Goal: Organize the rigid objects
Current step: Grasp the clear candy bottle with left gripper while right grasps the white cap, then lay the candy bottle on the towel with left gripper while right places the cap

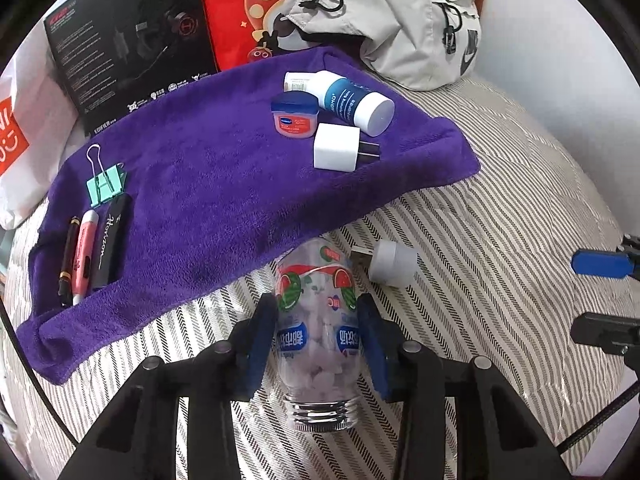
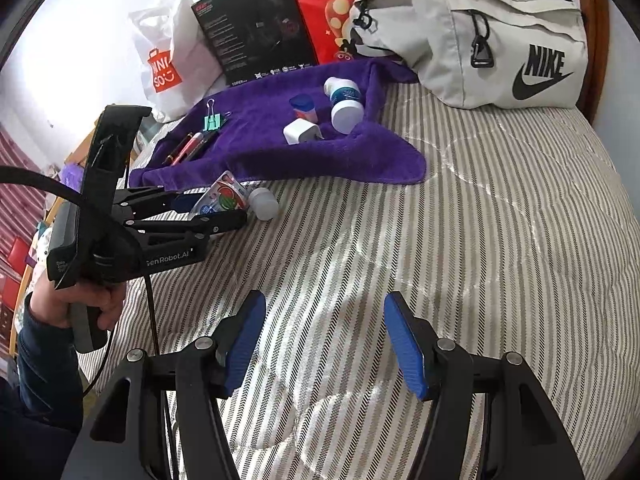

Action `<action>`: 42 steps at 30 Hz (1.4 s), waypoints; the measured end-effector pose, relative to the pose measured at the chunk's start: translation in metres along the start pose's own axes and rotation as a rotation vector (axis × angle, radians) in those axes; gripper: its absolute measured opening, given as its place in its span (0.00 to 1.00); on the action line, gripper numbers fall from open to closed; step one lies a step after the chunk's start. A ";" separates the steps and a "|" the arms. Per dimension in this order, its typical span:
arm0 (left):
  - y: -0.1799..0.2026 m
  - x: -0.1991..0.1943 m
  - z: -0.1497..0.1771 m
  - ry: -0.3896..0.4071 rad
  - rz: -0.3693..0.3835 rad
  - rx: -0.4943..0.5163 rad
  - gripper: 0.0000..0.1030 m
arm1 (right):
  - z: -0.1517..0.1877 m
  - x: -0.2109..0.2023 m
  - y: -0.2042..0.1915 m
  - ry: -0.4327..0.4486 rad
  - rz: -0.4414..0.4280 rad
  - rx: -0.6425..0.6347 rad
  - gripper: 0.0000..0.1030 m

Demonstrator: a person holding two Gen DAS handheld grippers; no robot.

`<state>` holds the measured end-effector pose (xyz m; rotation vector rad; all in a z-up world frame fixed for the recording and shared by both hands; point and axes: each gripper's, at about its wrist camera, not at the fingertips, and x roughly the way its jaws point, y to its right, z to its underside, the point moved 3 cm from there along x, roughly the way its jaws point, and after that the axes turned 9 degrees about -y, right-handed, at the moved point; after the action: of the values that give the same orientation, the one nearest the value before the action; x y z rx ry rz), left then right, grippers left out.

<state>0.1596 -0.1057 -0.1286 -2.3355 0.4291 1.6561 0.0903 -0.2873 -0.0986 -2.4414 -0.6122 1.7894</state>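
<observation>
A clear candy bottle (image 1: 316, 320) with watermelon print lies on the striped bedding, its silver cap toward the camera. My left gripper (image 1: 316, 308) is shut on the bottle's sides; in the right wrist view the bottle (image 2: 222, 198) sits between the left gripper's fingers (image 2: 224, 220). A white USB plug (image 1: 390, 262) lies just right of the bottle. On the purple towel (image 1: 208, 184) are a white charger cube (image 1: 334, 148), a small Vaseline jar (image 1: 295, 118), a white-and-blue bottle (image 1: 348, 104), a green binder clip (image 1: 105, 184) and pens (image 1: 86, 252). My right gripper (image 2: 325, 304) hangs open over bare bedding.
A grey Nike bag (image 2: 500, 36), a red bag (image 2: 320, 8), a black headphone box (image 2: 256, 28) and a white shopping bag (image 2: 168, 60) line the back wall. A hand (image 2: 80, 304) holds the left gripper's handle, with a cable hanging beside it. Striped bedding (image 2: 480, 240) spreads to the right.
</observation>
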 end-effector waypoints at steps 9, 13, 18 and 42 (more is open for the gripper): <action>-0.048 -0.022 0.023 0.025 -0.058 -0.090 0.38 | -0.038 0.026 -0.033 -0.003 -0.025 -0.127 0.59; -0.074 -0.033 0.035 0.036 -0.061 -0.149 0.38 | -0.057 0.047 -0.050 0.000 -0.047 -0.214 0.59; -0.096 -0.036 0.049 0.040 -0.053 -0.201 0.38 | -0.069 0.071 -0.060 -0.006 0.030 -0.300 0.53; -0.106 -0.020 0.061 0.013 -0.040 -0.243 0.38 | -0.053 0.071 -0.045 -0.012 0.179 -0.250 0.26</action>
<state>0.1400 0.0166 -0.1267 -2.5079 0.1907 1.7620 0.1447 -0.2111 -0.1332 -2.7291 -0.6761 1.8966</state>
